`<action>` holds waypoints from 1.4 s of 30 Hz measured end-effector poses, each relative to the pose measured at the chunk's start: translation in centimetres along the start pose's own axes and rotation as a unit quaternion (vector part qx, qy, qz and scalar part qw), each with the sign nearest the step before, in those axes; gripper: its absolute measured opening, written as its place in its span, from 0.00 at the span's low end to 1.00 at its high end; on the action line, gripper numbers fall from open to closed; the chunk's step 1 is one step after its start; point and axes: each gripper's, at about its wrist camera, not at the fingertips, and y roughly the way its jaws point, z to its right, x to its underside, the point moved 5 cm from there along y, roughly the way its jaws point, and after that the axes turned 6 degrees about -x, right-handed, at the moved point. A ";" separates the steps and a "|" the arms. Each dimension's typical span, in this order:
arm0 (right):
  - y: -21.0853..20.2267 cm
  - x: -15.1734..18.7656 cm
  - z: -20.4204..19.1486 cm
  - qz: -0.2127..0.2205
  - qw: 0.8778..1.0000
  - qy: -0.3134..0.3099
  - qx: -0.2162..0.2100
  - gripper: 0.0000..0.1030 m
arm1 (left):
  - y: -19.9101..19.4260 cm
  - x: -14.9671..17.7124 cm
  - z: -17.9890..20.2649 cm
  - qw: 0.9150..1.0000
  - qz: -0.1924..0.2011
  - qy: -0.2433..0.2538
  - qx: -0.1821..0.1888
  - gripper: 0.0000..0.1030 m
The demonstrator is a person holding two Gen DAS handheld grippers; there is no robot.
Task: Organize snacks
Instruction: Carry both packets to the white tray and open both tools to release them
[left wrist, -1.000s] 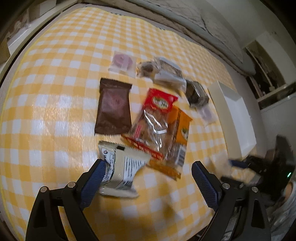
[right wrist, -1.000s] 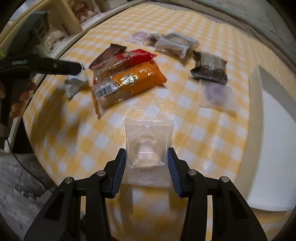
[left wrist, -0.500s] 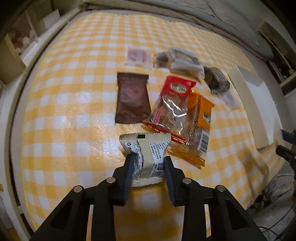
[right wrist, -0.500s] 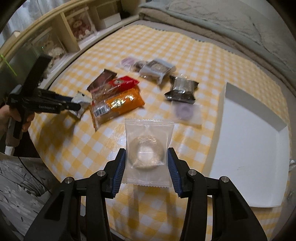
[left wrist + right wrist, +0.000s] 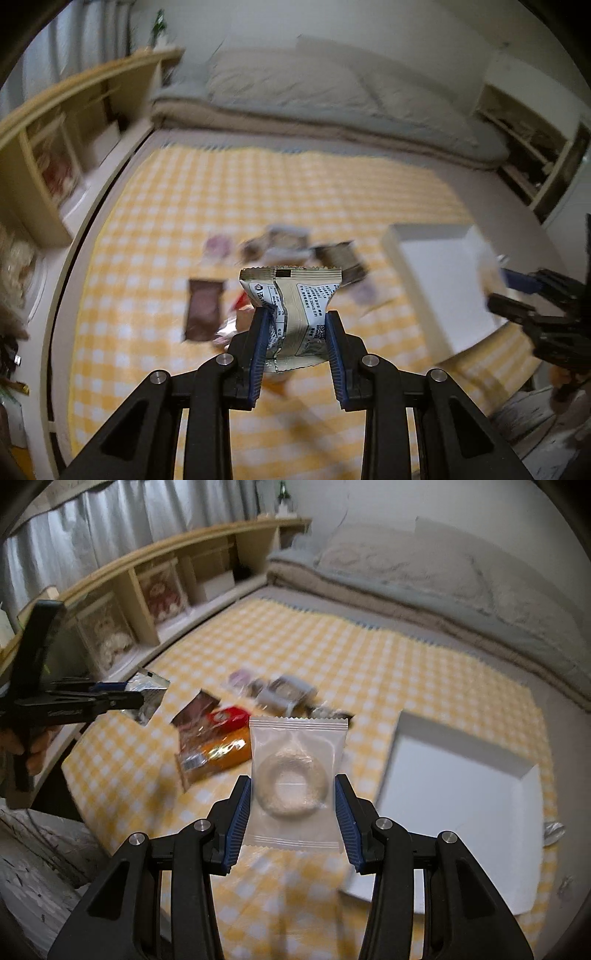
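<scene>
Tongs come first, as the nearest things in both wrist views. The left tongs (image 5: pixel 295 332) are closed tight on a cream packet (image 5: pixel 293 314) with black print, which is crumpled at its waist and is held up in the air above the bench (image 5: pixel 122 295). The right tongs (image 5: pixel 293 808) are closed on a clear packet (image 5: pixel 297 779) with a pale ring-shaped snack inside; its two side edges sit against the blue pads, and it also hangs free of the cloth.

Just behind the clear packet, in the right view, an orange packet (image 5: pixel 221 755) and a red packet (image 5: pixel 227 716) lie together, with a brown packet (image 5: pixel 194 710) touching them on the left. Further back there are a grey packet (image 5: pixel 284 694), a dark packet (image 5: pixel 328 712) half hidden, and a small pale purple one (image 5: pixel 240 675). All of these are on the yellow checked cloth, not sorted.

The white tray (image 5: pixel 461 775) stands to the right of the pile, and I see nothing lying in it. So I judge that the work is only at its beginning: two snacks are lifted, none is placed, and about six wait on the cloth. Probably both held packets should go to the tray next, then the rest one by one.

Behind the bench is a bed with grey bedding (image 5: pixel 424 572), and at the left a wooden shelf (image 5: pixel 155 579).
</scene>
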 end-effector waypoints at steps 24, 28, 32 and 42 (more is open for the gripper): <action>-6.0 7.0 15.5 0.004 0.992 0.108 0.060 0.45 | 8.2 -0.3 22.8 0.996 -0.022 0.006 0.089 0.29; -5.1 8.1 16.4 -0.013 0.990 0.129 0.054 0.45 | 11.9 0.2 24.3 0.994 -0.054 -0.012 0.098 0.29; -3.4 9.2 17.5 -0.042 0.987 0.150 0.049 0.45 | 15.4 0.9 24.6 0.991 -0.086 -0.028 0.102 0.29; 0.2 10.7 18.7 -0.078 0.978 0.188 0.039 0.45 | 20.6 0.3 24.4 0.987 -0.108 -0.058 0.108 0.30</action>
